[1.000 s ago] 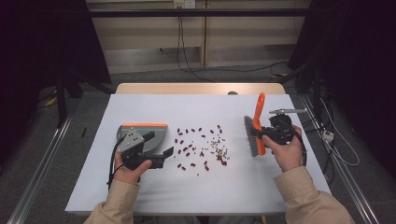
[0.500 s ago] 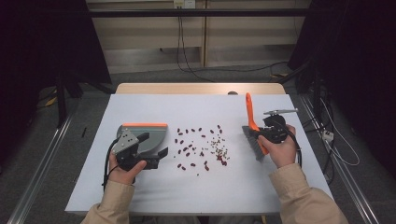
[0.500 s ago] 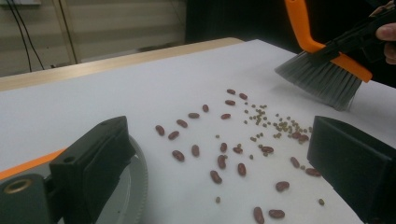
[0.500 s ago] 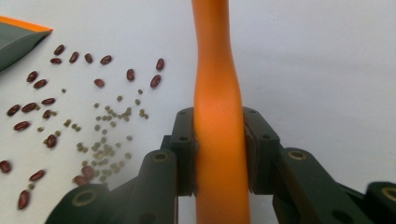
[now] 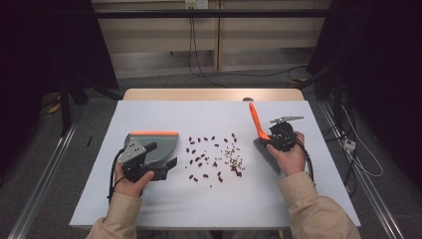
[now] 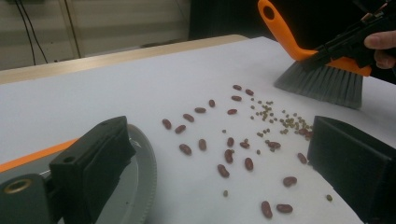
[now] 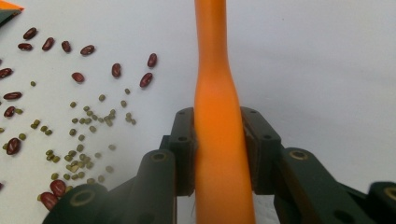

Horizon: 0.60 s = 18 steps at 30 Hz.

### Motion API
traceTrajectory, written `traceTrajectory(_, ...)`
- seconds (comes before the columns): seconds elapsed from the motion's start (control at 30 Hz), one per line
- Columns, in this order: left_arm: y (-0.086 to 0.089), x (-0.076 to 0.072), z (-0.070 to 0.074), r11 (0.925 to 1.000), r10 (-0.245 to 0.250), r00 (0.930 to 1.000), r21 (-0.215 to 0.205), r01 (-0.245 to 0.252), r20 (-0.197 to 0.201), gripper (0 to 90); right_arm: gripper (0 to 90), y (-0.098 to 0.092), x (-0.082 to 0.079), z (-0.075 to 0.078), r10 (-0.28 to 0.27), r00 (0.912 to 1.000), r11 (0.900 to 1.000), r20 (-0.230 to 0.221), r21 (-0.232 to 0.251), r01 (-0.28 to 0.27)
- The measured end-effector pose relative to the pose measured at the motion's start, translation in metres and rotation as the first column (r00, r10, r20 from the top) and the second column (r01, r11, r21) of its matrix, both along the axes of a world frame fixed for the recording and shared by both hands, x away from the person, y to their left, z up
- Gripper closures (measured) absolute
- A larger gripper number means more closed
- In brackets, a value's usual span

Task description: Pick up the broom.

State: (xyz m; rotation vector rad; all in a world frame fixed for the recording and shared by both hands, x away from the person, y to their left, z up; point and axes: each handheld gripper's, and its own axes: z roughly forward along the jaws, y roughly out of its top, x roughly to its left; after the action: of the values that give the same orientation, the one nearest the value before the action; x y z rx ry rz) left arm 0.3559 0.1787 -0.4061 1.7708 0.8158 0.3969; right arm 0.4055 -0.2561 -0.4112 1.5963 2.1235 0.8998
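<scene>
Red kidney beans and small green beans lie scattered mid-table. My right gripper is shut on the orange handle of a brush. Its jaws have just been opening slightly, with the handle still pressed between the pads. The grey bristles rest on the table just right of the beans. To their left lies a grey dustpan with an orange edge. My left gripper stands open, one jaw over the pan's rim.
A white sheet covers the wooden table, whose far edge shows beyond it. Cables trail on the floor to the right of the table. Metal rails run along the floor on both sides.
The right hand has lowered the brush to the table and its handle now leans left toward the beans. The left hand and dustpan have stayed put.
</scene>
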Motion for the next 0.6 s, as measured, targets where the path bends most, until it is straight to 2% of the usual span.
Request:
traceTrajectory(0.1, 0.001, 0.000, -0.001, 1.0000, 0.003, 1.0000, -0.006, -0.003, -0.005, 5.9, 61.9, -0.005, -0.003, 0.001, 0.007, 0.9998, 1.000, 0.020, 0.022, -0.007)
traceTrajectory(0.2, 0.000, 0.001, -0.002, 1.0000, 0.001, 1.0000, -0.003, -0.001, -0.006, 5.9, 53.0, -0.010, -0.007, 0.003, 0.007, 0.9996, 0.999, 0.029, 0.041, -0.008)
traceTrajectory(0.27, 0.000, 0.000, -0.002, 1.0000, 0.000, 1.0000, -0.003, 0.000, -0.007, 5.9, 53.0, -0.013, -0.010, 0.004, 0.015, 0.9994, 1.000, 0.031, 0.027, -0.016)
traceTrajectory(0.37, -0.001, 0.000, -0.002, 1.0000, -0.002, 1.0000, 0.001, 0.002, -0.008, 5.9, 51.9, -0.017, -0.016, 0.008, 0.025, 0.9993, 0.999, 0.029, 0.036, -0.026)
traceTrajectory(0.47, -0.001, 0.000, -0.002, 1.0000, -0.005, 1.0000, 0.003, 0.005, -0.008, 5.9, 51.4, -0.019, -0.022, 0.011, 0.034, 0.9980, 0.999, 0.053, 0.031, -0.036)
traceTrajectory(0.6, -0.002, -0.002, -0.001, 1.0000, -0.006, 0.9999, 0.002, 0.006, -0.013, 5.9, 54.5, -0.018, -0.029, 0.008, 0.018, 0.9986, 1.000, 0.050, -0.010, -0.018)
